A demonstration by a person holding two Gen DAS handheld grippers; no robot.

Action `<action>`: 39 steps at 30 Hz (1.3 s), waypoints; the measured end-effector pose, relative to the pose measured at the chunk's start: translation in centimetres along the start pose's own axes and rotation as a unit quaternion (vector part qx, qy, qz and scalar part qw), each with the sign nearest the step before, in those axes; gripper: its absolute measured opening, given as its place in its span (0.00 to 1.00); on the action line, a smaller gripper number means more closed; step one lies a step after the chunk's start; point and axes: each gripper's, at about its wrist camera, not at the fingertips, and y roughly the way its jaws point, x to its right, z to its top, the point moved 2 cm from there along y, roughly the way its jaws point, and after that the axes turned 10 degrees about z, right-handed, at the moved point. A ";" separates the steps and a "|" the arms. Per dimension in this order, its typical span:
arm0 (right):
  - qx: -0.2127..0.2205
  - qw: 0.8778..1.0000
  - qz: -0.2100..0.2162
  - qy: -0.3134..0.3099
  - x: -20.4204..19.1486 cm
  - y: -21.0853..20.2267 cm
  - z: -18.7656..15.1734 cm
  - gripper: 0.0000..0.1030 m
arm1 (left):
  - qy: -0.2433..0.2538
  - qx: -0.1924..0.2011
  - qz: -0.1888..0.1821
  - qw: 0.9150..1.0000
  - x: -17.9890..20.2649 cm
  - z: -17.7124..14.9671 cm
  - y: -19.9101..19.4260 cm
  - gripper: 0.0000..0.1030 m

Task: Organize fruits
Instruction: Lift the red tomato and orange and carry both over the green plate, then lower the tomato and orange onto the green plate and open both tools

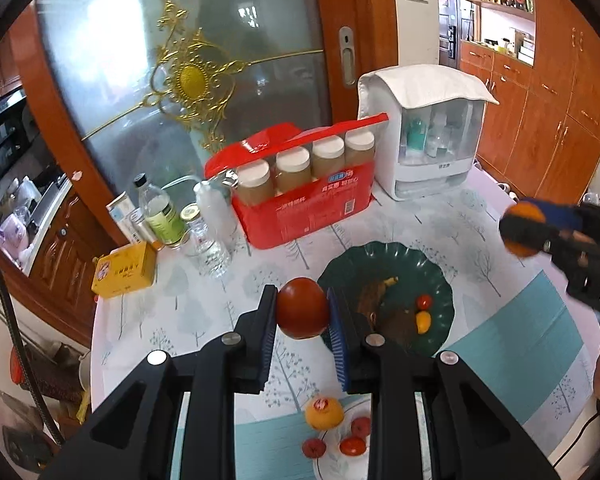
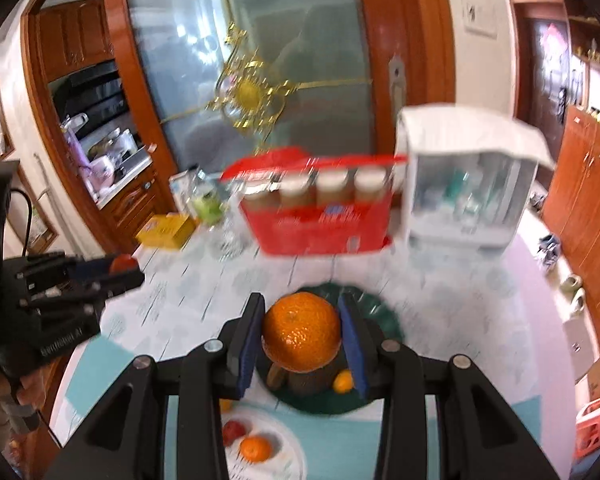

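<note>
I've got the left gripper clamped on a red tomato, frame centre, and the right gripper clamped on an orange. Bottom: white plate with small fruits. Mid: green plate, two small fruits. Behind: red box of jars.

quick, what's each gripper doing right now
left gripper: closed on a red tomato
right gripper: closed on an orange
</note>
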 end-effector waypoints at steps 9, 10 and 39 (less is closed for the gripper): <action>-0.023 0.998 -0.034 0.037 3.9 5.3 1.3 0.37 | 0.016 -0.032 -0.018 0.999 3.2 1.3 6.3 0.22; -0.034 0.998 -0.039 0.041 4.5 6.4 0.8 0.37 | 0.018 -0.038 -0.020 0.999 3.6 1.2 7.5 0.22; -0.190 0.975 -0.048 0.109 10.8 21.8 -10.3 0.38 | 0.050 -0.195 -0.058 0.978 10.4 -5.8 28.4 0.28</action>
